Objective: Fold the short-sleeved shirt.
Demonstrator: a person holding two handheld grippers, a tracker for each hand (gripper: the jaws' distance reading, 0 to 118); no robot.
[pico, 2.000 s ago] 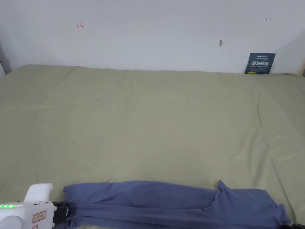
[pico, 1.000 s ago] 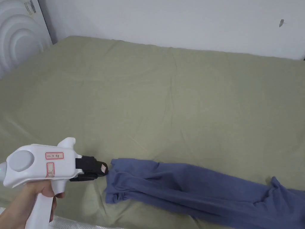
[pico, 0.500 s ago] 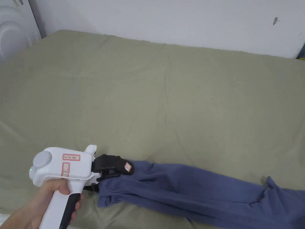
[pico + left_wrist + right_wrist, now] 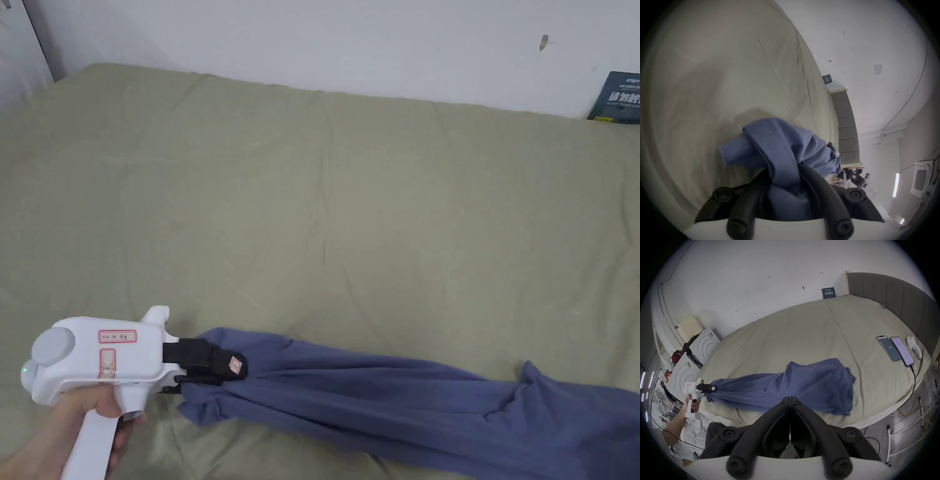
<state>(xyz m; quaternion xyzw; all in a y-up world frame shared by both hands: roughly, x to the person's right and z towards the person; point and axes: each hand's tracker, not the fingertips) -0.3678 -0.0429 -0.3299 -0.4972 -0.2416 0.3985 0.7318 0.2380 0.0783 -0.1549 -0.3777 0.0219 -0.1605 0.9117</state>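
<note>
The bed (image 4: 375, 187) takes up most of the scene, olive-green sheet, a bit creased, pushed against a plain white wall (image 4: 312, 37) on the far side. The shirt (image 4: 387, 400), blue, lies along the near edge of the bed, stretched into a long rope-ish strip that widens into a rumpled heap toward the right.

The left gripper (image 4: 215, 369) has its jaws clamped tight on the bunched left end of the shirt; in the left gripper view there's a thick wad of fabric stuffed between them. The right gripper (image 4: 790, 400) has its jaws fully closed with nothing in them, held off the near edge of the bed.

What could go wrong, my guess: with just one end held, any pull drags the whole thing into a tighter twist rather than spreading it flat. The shirt also sits so near the edge that it could slide off.

Smaller stuff: two phones (image 4: 894, 350) and a white controller (image 4: 914, 347) on the right part of the bed, white appliances (image 4: 693, 356) at left.
</note>
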